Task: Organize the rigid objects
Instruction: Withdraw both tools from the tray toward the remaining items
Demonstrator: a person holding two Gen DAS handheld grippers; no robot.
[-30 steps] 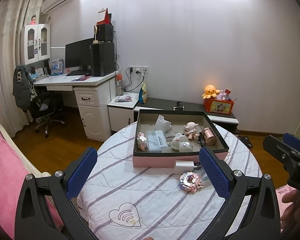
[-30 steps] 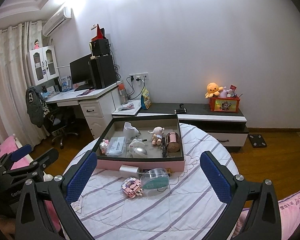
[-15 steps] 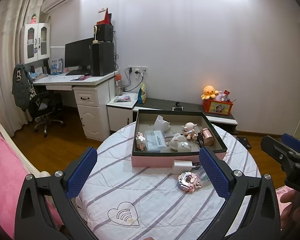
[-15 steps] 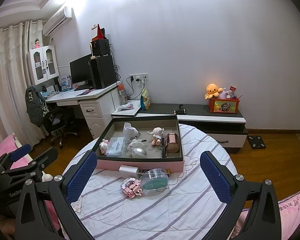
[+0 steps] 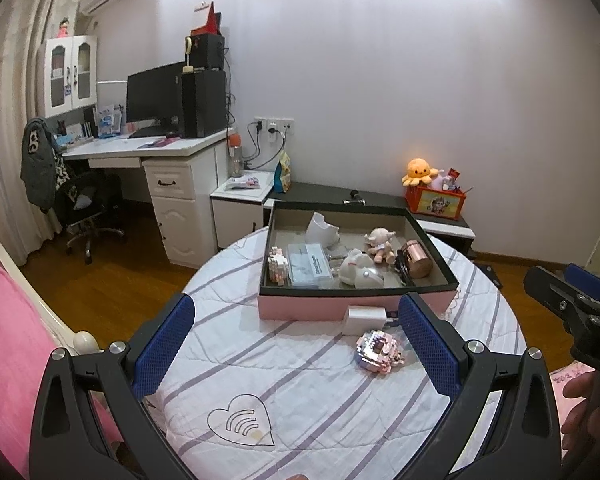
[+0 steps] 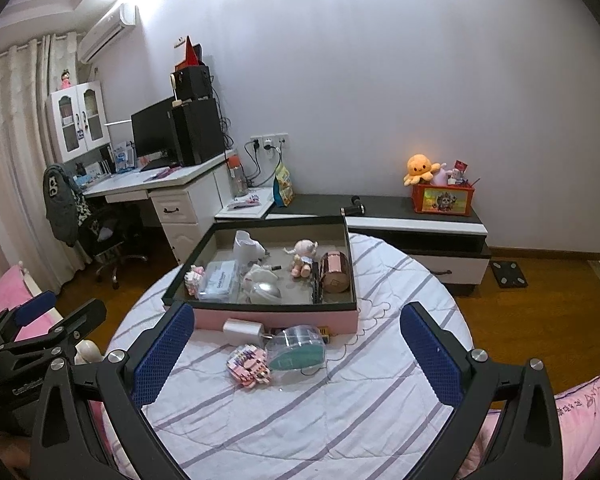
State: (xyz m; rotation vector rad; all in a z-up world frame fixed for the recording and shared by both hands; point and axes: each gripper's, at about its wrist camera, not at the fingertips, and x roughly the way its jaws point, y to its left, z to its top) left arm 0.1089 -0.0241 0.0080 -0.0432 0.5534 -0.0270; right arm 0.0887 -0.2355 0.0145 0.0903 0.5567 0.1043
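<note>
A pink box with a dark rim (image 5: pixel 300 307) (image 6: pixel 284 316) sits on the round striped table and holds a copper tin (image 6: pixel 334 272), a small plush (image 6: pixel 303 254), a clear case and other small items. In front of it on the cloth lie a white charger (image 5: pixel 363 315) (image 6: pixel 242 329), a pink block figure (image 5: pixel 376 351) (image 6: pixel 249 364) and a clear dome with a teal base (image 6: pixel 298 347). My left gripper (image 5: pixel 296 344) and my right gripper (image 6: pixel 296 352) are both open and empty, held above the table's near side.
A white desk (image 5: pixel 140 152) with monitor and a black chair (image 5: pixel 88 204) stand at the left. A low dark cabinet (image 6: pixel 412 212) with an orange toy box (image 6: pixel 442 198) runs along the back wall. Pink bedding (image 5: pixel 4 340) flanks the table.
Both views have shifted slightly, the table and box sitting a little lower and left in the left wrist view. Nothing was grasped or moved.
</note>
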